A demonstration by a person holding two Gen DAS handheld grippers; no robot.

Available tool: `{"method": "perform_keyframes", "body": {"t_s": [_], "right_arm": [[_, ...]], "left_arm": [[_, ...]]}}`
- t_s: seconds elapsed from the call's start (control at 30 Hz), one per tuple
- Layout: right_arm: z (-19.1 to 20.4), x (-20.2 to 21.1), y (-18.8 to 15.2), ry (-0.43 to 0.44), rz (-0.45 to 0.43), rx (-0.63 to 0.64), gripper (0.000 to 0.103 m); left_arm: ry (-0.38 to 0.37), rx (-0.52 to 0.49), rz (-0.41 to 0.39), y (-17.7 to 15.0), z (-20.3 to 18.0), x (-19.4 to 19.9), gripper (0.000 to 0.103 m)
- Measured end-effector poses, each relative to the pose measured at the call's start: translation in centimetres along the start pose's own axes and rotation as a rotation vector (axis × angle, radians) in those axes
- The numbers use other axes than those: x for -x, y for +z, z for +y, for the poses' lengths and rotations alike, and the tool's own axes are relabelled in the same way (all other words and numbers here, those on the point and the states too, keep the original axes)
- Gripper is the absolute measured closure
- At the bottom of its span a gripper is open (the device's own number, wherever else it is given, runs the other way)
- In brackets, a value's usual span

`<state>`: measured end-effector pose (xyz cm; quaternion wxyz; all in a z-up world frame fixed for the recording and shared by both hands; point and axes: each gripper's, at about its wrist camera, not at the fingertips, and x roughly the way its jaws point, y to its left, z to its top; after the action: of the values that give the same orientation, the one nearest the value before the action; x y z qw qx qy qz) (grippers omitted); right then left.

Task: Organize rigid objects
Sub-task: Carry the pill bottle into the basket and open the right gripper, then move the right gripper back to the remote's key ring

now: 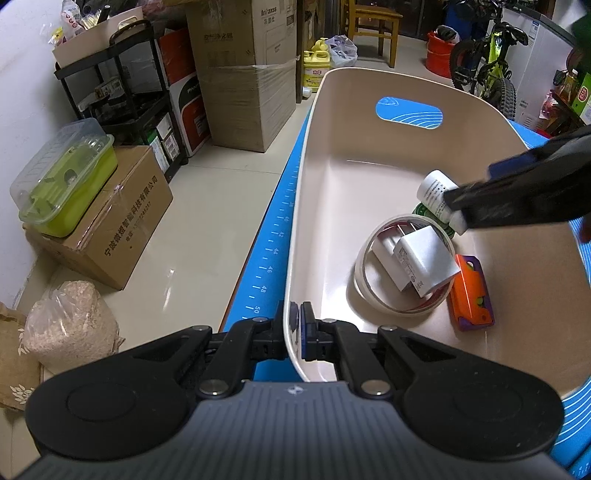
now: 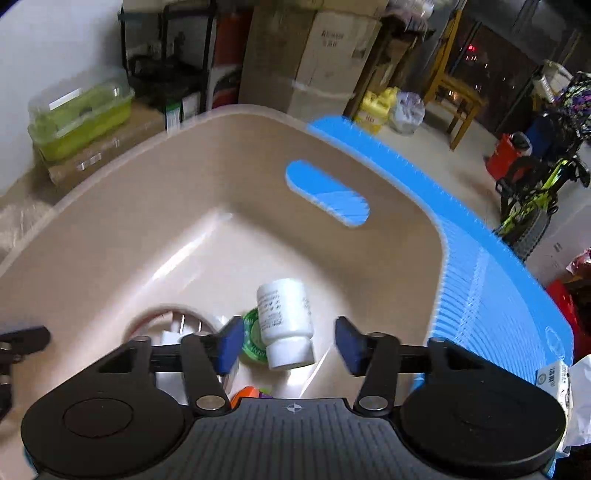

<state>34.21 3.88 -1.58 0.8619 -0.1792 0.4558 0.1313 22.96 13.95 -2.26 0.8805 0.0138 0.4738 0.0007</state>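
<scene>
A beige plastic basket (image 1: pixel 310 206) stands on a blue mat (image 1: pixel 269 240). My left gripper (image 1: pixel 300 328) is shut on the basket's near-left rim. Inside lie a tape roll (image 1: pixel 364 291), a white charger (image 1: pixel 424 266), an orange and purple box (image 1: pixel 471 295), a green disc (image 1: pixel 421 210) and a white pill bottle (image 1: pixel 434 192). My right gripper (image 2: pixel 290 349) is open above the basket (image 2: pixel 147 206); the white pill bottle (image 2: pixel 284 321) lies free between its blue pads (image 2: pixel 231 343), resting on the green disc (image 2: pixel 251 332).
Cardboard boxes (image 1: pixel 240 74), a black shelf cart (image 1: pixel 122 96) and a green lidded container (image 1: pixel 66 181) stand on the floor left of the table. A wooden chair (image 1: pixel 369 26), a yellow jug (image 1: pixel 316 66) and a bicycle (image 1: pixel 487 66) are further back.
</scene>
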Motion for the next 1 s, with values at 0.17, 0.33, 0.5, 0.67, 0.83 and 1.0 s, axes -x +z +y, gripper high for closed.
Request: {"method": "perform_keyframes", "body": {"t_s": [0.17,0.33,0.5,0.67,0.83,1.0], "right_arm": [[-2.5,3.9,-0.1,-0.011,-0.084,-0.054,0.038],[-6.5,6.9,-1.6,-0.050,-0.142,-0.143,0.038],[-10.2,7.7,-5.2,-0.086,-0.145,-0.247,0.038],[-12.5,6.0,-10.2,-0.099,-0.097,-0.335,0.038],[-14.0,3.5,-14.3,-0.123,-0.051,-0.398,0.038],[-14.3,0.7,-16.8,-0.098,-0.026,-0.425,0.038]], "left_arm": [[-0.001,0.000,-0.001,0.0,0.1,0.0,0.096],[-0.001,0.001,-0.001,0.0,0.1,0.0,0.096],[-0.001,0.003,-0.002,0.0,0.1,0.0,0.096],[-0.002,0.005,-0.003,0.0,0.1,0.0,0.096],[-0.001,0.005,-0.003,0.1,0.2,0.0,0.096],[0.002,0.004,-0.002,0.1,0.2,0.1,0.096]]}}
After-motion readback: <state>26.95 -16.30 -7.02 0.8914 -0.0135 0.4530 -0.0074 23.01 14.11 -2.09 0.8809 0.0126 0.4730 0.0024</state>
